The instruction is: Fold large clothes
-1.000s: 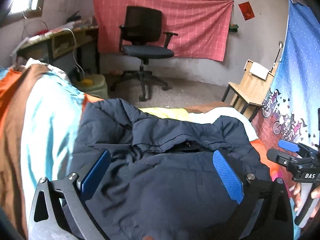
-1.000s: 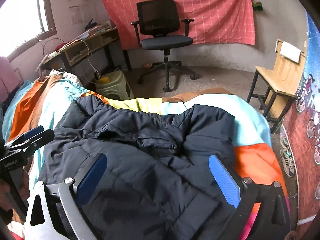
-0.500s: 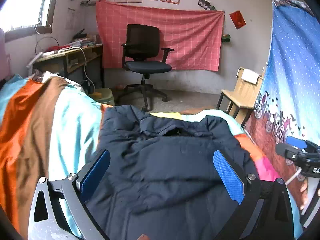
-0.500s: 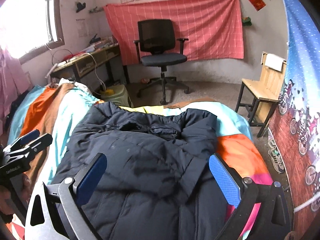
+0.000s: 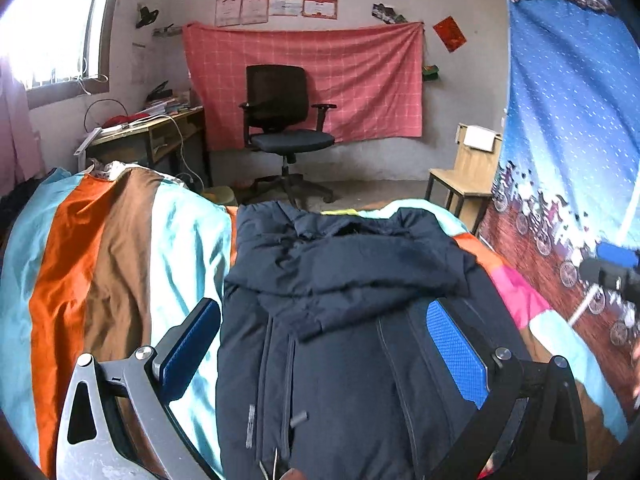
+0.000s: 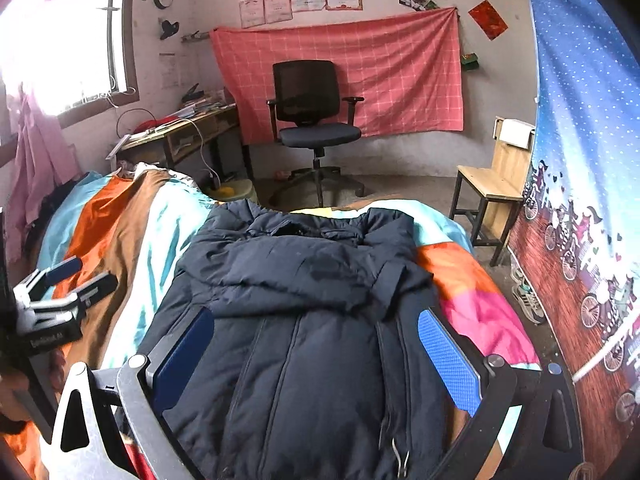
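1. A bed covered by a glossy quilt in broad stripes of turquoise, orange, brown and pink (image 5: 120,248) (image 6: 132,232) is filling the lower half of both views.
2. A large dark navy padded jacket with a front zip (image 5: 344,320) (image 6: 312,312) is lying along the middle of that quilt, its upper part lying folded down over the zipped body, so that a thick crumpled layer is sitting across the chest.
3. A blue hanging cloth printed with white dots and bicycles (image 5: 568,128) (image 6: 588,160) is standing along the right side of the bed.
4. A pink checked cloth (image 5: 320,80) (image 6: 360,80) is hanging on the far wall, with a black swivel office chair (image 5: 284,128) (image 6: 316,120) standing in front of it.
5. A small pale wooden chair (image 5: 468,172) (image 6: 496,176) is standing near the bed's far right corner.
6. The left gripper with blue-padded fingers (image 5: 320,348) (image 6: 60,288) is hovering above the jacket's lower body, its jaws spread wide and holding nothing.
7. The right gripper with matching blue pads (image 6: 316,352) (image 5: 612,268) is also hanging over the jacket, jaws wide apart and empty; in the left wrist view only its blurred tip is showing at the right edge.
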A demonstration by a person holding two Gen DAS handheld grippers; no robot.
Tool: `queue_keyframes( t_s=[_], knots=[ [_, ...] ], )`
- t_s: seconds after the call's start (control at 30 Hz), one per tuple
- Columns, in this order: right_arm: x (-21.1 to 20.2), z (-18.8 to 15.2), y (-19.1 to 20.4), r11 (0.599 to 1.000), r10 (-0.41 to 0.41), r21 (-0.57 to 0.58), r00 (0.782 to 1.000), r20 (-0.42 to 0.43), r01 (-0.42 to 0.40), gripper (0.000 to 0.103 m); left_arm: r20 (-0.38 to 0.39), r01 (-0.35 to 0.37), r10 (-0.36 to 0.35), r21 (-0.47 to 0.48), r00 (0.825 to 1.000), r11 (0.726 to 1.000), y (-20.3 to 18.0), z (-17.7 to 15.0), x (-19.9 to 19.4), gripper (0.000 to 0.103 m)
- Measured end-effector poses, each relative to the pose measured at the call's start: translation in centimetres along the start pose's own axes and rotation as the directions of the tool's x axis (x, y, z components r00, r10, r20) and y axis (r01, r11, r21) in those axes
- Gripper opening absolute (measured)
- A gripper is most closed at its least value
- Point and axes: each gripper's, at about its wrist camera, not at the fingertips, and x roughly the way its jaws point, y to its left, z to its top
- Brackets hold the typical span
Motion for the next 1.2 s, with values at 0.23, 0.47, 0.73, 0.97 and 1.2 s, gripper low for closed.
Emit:
queue_keyframes(
  t_s=[0.23,0.47,0.73,0.97,1.2],
  knots=[
    [-1.7,-2.1,0.6,0.998,-0.032,-0.050,0.999,-0.005,0.032,0.103,-0.019,0.053,-0.052,0.059,0.998,0.997,-0.8,-4.1,-1.4,0.101],
    [-1.6,-6.1,-0.6,0.997,-0.040,-0.075,0.998,-0.044,0.036,0.103,-0.089,0.122,-0.114,0.092,0.990,0.988,-0.7,-8.9,-0.4,0.101],
    [1.7,-11.0,-1.8,0.993,-0.007,-0.117,0.991,-0.133,-0.009,0.103,-0.189,0.160,-0.133,0.136,0.973,0.978,-0.3,-13.5,1.0,0.101],
    [4.3,-14.9,-2.4,0.987,0.009,-0.156,0.975,-0.222,-0.045,0.103,-0.286,0.196,-0.134,0.202,0.949,0.960,0.0,-17.2,1.9,0.101],
    [5.3,-17.9,-2.8,0.981,0.000,-0.187,0.958,-0.285,-0.055,0.103,-0.342,0.198,-0.106,0.246,0.934,0.949,0.0,-19.4,2.5,0.101]
  ],
)
